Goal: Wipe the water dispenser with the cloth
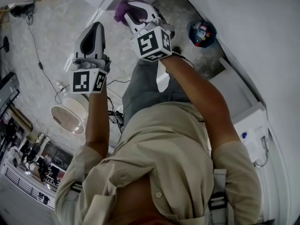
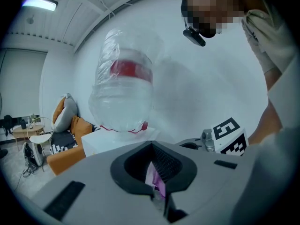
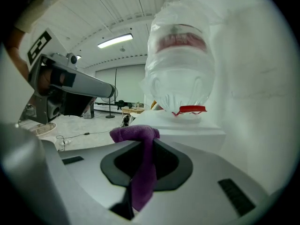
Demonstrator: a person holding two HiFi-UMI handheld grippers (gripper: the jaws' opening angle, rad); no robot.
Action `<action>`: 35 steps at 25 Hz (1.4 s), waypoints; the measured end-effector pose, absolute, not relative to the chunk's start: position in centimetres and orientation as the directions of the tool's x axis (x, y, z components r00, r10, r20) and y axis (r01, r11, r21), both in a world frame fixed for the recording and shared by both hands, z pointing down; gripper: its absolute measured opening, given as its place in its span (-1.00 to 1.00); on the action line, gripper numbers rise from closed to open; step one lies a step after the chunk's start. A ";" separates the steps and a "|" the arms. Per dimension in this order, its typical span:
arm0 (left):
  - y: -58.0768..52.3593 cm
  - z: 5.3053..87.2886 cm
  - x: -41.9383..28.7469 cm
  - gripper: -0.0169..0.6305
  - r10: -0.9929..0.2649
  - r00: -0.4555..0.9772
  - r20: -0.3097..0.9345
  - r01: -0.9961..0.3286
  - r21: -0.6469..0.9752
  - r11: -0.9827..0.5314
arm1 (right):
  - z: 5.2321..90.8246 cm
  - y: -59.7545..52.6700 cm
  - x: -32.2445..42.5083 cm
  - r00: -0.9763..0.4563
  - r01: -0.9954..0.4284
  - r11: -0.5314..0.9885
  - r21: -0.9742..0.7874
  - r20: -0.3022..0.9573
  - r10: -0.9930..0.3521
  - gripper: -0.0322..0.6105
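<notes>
1. In the head view, the left gripper (image 1: 96,29) is pointing away from the person with its jaws closed together. The right gripper (image 1: 134,12), just to its right and a little further forward, is pinching the purple cloth (image 1: 121,9), which is bunching over its tips. A blue bucket (image 1: 201,33) is sitting on the floor off the right gripper's right side. A cable (image 1: 40,64) is trailing across the floor to the left of the left gripper.
2. In the left gripper view, the jaws are meeting at their tips. A thin pink-purple sliver is showing deep in the slit, and I cannot tell what it is. Straight ahead, the water dispenser (image 2: 119,142) is carrying an upturned clear bottle (image 2: 122,93). An orange sofa (image 2: 70,125), unseen from the head, is lying beyond to the left.
3. In the right gripper view, the jaws are clamping the cloth, which is hanging down the slit and folding over the tips. The dispenser is standing close ahead with nothing in between. Only this view is showing the bottle's red collar (image 3: 190,109).
</notes>
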State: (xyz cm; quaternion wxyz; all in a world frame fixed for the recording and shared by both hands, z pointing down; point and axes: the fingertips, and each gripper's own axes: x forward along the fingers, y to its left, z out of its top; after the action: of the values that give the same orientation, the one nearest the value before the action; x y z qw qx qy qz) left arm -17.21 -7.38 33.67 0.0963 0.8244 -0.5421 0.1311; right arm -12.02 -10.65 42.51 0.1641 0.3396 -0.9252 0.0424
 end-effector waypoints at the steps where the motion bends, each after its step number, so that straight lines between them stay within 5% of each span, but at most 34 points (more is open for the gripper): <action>1: -7.2 33.1 -17.2 -0.90 -0.870 0.379 0.316 -0.919 0.014 -0.395 | 41.8 -10.4 -11.6 -0.714 -0.644 0.764 0.032 0.332 -0.616 -0.71; 35: 4.7 11.2 -19.2 -0.90 -0.928 0.339 0.154 -0.929 -0.105 -0.356 | 10.0 -0.3 -4.3 -0.839 -0.502 0.846 0.177 0.135 -0.527 -0.72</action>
State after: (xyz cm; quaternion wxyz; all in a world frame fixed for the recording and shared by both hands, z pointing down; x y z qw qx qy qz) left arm -19.23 4.71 11.18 0.0010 0.8181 -0.5674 0.0937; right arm -4.30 -0.26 9.99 0.0895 0.2689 -0.9566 -0.0673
